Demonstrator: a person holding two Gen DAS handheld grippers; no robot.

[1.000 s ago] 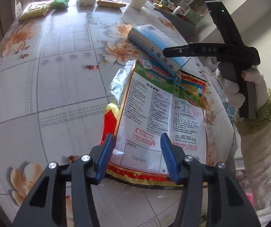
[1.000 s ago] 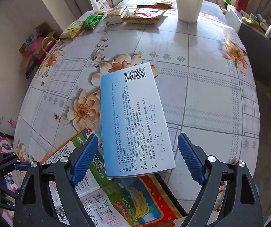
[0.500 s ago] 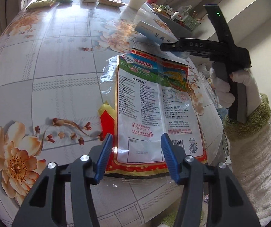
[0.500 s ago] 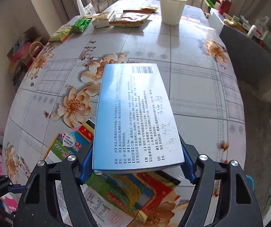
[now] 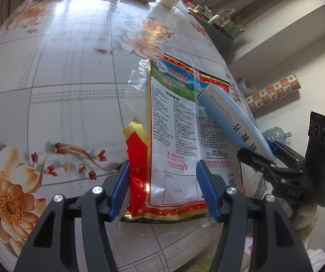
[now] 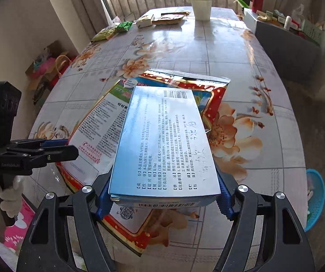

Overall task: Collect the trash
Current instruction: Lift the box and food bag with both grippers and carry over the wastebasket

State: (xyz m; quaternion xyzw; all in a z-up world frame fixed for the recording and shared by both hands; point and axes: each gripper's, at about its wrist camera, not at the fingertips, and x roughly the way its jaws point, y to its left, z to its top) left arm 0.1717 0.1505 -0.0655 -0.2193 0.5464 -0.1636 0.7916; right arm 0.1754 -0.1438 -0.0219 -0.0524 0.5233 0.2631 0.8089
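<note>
A large red, white and green snack bag (image 5: pixel 176 136) lies flat on the floral table, reaching its near edge. My left gripper (image 5: pixel 162 170) straddles the bag's near end. Its jaws are opening, and the blue pads (image 5: pixel 119 190) do not pinch the bag. A flat blue medicine box (image 6: pixel 167 140) with printed text hangs tilted above the bag (image 6: pixel 90 131), and my right gripper (image 6: pixel 163 185) is shut on its near end. In the left wrist view the box (image 5: pixel 230 117) and right gripper (image 5: pixel 264 156) are at the right. The left gripper (image 6: pixel 56 145) shows at the left of the right wrist view.
A white paper cup (image 6: pixel 201 8), flat snack packets (image 6: pixel 169 18) and green packets (image 6: pixel 121 26) lie at the table's far end. A grey cabinet (image 6: pixel 287 43) with clutter stands to the right. A blue basket (image 6: pixel 316 195) sits on the floor to the right, and bags (image 6: pixel 46 68) to the left.
My right gripper shut on the blue box, lifted it off the table and carried it back over the snack bag. The left gripper stayed at the bag's near end, its jaws a little wider.
</note>
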